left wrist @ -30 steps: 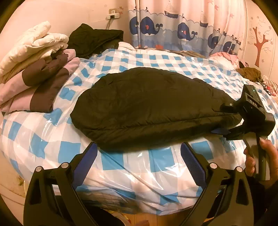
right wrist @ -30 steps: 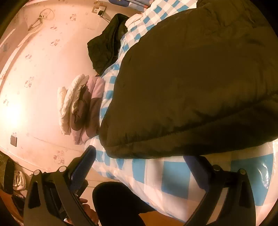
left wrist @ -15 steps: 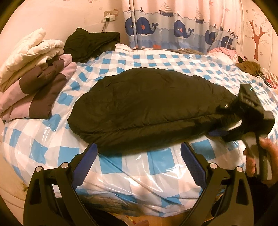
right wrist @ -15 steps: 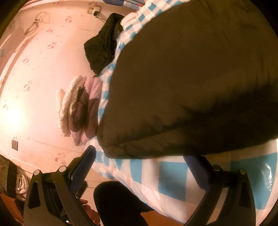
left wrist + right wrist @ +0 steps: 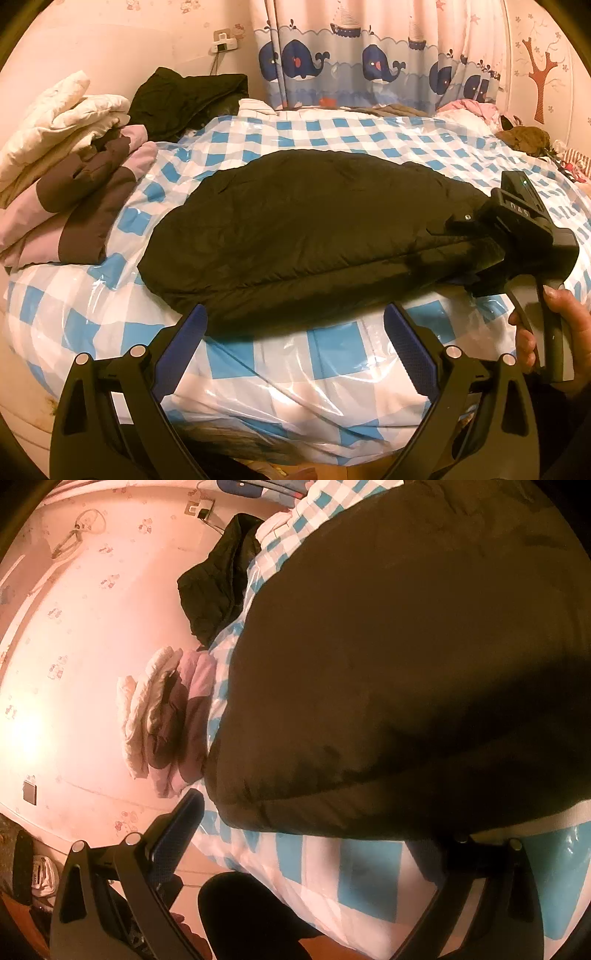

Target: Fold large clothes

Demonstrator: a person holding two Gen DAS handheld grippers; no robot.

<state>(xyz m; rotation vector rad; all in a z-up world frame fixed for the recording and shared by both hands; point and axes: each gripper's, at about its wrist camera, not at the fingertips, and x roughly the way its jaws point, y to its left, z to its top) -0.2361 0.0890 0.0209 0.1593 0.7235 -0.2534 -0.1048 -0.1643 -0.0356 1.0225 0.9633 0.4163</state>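
Left wrist view: left gripper [image 5: 295, 328] spread wide, empty, at the bed's [image 5: 258, 373] near edge; right gripper [image 5: 476, 254] straddles the dark jacket's [image 5: 295, 229] end, grip unclear.

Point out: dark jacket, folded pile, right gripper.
dark jacket [image 5: 314, 229], left wrist view, middle of its top surface.
folded pile [image 5: 70, 177], left wrist view, brown-and-pink garment under the white one.
right gripper [image 5: 476, 254], left wrist view, fingers at the jacket's end.

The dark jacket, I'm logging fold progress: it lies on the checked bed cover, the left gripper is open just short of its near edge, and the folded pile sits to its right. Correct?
Not quite. In the left wrist view the folded pile sits left of the dark jacket, not right. The rest holds: the jacket lies on the checked bed cover, and the left gripper is open just short of its near edge.
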